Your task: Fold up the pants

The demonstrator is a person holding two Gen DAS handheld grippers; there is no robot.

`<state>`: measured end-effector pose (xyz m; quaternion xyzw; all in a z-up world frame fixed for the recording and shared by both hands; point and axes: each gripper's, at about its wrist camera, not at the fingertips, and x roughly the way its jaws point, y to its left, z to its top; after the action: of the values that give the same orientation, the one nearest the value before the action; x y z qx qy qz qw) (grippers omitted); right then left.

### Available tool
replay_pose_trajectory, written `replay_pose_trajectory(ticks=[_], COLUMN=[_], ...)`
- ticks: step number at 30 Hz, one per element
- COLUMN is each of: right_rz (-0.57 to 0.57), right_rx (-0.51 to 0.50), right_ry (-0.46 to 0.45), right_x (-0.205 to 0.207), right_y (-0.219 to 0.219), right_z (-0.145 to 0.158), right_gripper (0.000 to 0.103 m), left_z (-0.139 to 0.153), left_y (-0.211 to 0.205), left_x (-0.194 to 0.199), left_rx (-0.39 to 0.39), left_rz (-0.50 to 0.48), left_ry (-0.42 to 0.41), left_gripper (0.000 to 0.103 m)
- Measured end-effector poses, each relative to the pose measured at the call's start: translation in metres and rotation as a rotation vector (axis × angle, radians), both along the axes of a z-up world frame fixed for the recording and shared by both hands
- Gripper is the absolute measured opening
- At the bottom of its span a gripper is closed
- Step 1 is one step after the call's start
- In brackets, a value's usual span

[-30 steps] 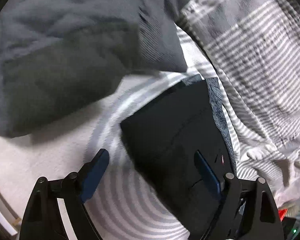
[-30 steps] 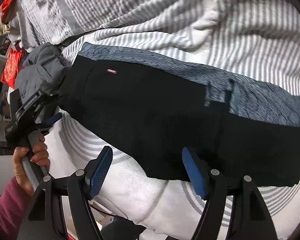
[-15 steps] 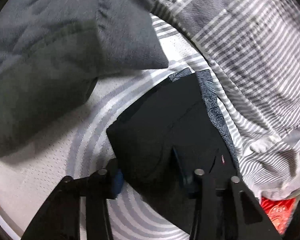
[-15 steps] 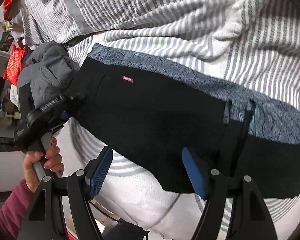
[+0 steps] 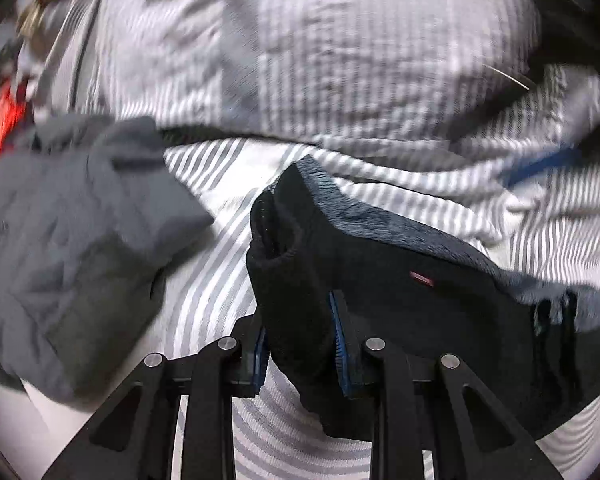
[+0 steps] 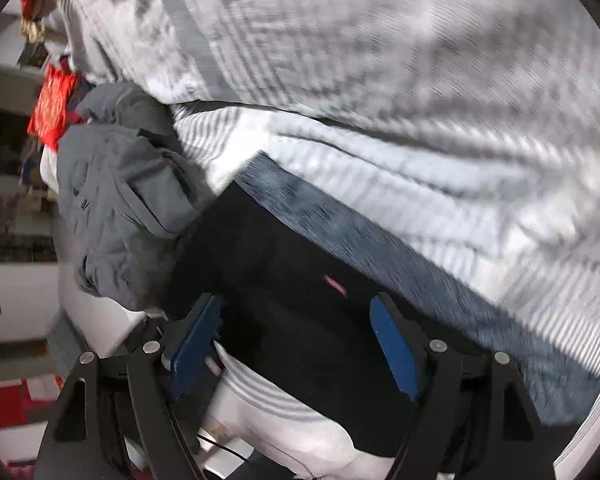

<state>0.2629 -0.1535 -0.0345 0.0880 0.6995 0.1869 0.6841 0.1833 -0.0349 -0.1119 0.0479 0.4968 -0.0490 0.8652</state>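
Crowding black pants (image 5: 400, 280): grey garment (image 5: 72, 248), striped duvet (image 5: 360, 52).

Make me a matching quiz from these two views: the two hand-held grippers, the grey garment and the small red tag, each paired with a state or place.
Things:
1. left hand-held gripper
2. right hand-held gripper
3. grey garment
4. red tag

States or places:
A. heaped beside the black pants
B. open
C. on the black pants
D. shut on a bunch of the black pants

Pairs: 1-D, 2-B, 3-A, 4-C
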Motion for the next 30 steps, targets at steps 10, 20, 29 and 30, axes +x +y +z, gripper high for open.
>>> replay_pose_trajectory(ticks=[10,20,29,30], right_rz=[0.225,0.272,0.038,0.013], right_rx=[-0.114,-0.206,0.093,0.123], right_ry=[0.176,0.28,0.172,0.161], right_x=[0.045,0.036,0.011,0.008], right_y=[0.105,0.125,0.038,0.028], right_z=[-0.055,-0.102,-0.049,-0.041], right_gripper=[0.084,0.035,0.018,0.018], left_z=[0.005,0.005,0.045,0.051], left_y=[-0.003,0.002,-0.029,-0.034], left_x=[-0.003,-0.003,-0.02,-0.023], left_rx=[0.007,-0.034,-0.037,-0.035], left_rz=[-0.034,-0.012,-0.153,-0.172], left_ry=[-0.028,0.004,-0.078,-0.088], left_gripper=[0.028,0.028,0.028,0.028])
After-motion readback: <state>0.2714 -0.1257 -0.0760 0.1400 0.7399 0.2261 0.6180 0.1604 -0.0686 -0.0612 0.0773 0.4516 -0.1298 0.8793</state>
